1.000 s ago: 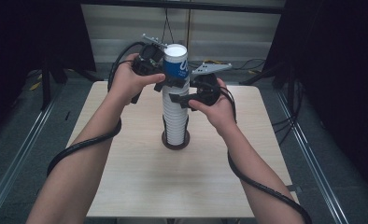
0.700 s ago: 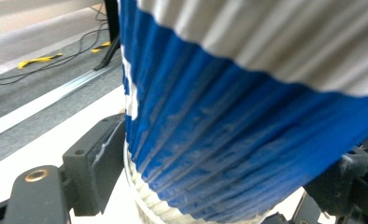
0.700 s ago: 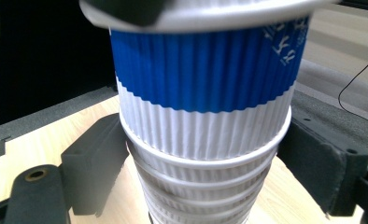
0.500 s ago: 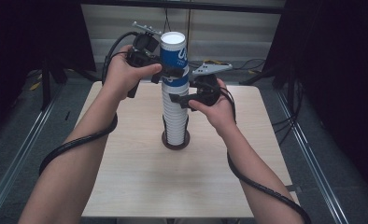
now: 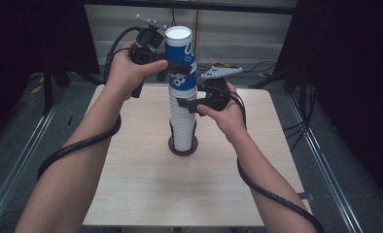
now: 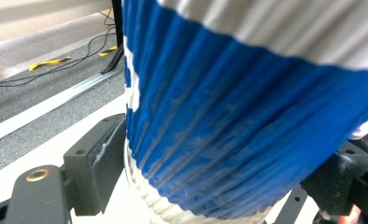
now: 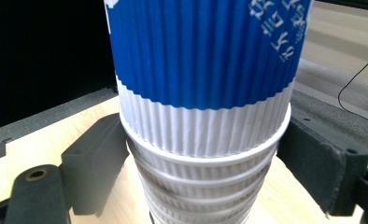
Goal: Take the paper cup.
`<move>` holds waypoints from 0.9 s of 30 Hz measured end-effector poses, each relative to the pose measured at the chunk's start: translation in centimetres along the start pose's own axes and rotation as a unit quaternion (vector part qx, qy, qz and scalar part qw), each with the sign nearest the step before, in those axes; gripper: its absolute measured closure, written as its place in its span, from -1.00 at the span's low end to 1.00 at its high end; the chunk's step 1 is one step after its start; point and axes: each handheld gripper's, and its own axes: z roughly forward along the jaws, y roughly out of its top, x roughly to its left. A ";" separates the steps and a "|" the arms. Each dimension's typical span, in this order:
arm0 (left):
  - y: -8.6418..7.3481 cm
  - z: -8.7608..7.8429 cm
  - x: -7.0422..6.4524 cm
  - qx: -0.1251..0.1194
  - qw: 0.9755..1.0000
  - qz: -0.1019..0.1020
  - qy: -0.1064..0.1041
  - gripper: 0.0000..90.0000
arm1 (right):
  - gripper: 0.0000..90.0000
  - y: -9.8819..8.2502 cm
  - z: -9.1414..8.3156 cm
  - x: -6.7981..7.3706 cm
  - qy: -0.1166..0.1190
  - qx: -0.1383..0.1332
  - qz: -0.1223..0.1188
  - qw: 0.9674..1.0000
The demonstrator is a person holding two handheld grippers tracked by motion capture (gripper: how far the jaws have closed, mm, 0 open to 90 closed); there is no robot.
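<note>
A tall stack of white ribbed paper cups stands on a dark round base in the middle of the table. At its top a blue-and-white cup is raised, its bottom still inside the stack. My left gripper is shut on this blue cup, one pad on each side. Lower down, my right gripper is shut on the stack's upper rims, just below the blue cup.
The light wooden table has dark floor and metal rails on both sides. Black cables trail from both grippers along the forearms. More cables lie on the floor behind the table's far edge.
My left gripper has risen with the blue cup, drawing it further out of the stack. The right gripper and the stack have stayed in place.
</note>
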 end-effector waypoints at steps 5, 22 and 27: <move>0.1 -0.2 0.0 -0.002 1.000 0.002 0.004 -0.61 | -0.64 0.0 0.0 0.0 -0.001 0.001 -0.002 1.000; 0.4 -0.8 -0.1 -0.019 1.000 -0.003 0.008 -0.61 | -0.63 -0.2 0.0 0.0 -0.002 -0.002 -0.007 1.000; 0.6 -1.4 -0.3 -0.028 1.000 -0.002 0.012 -0.62 | -0.62 -0.4 0.0 0.0 0.000 -0.003 -0.007 1.000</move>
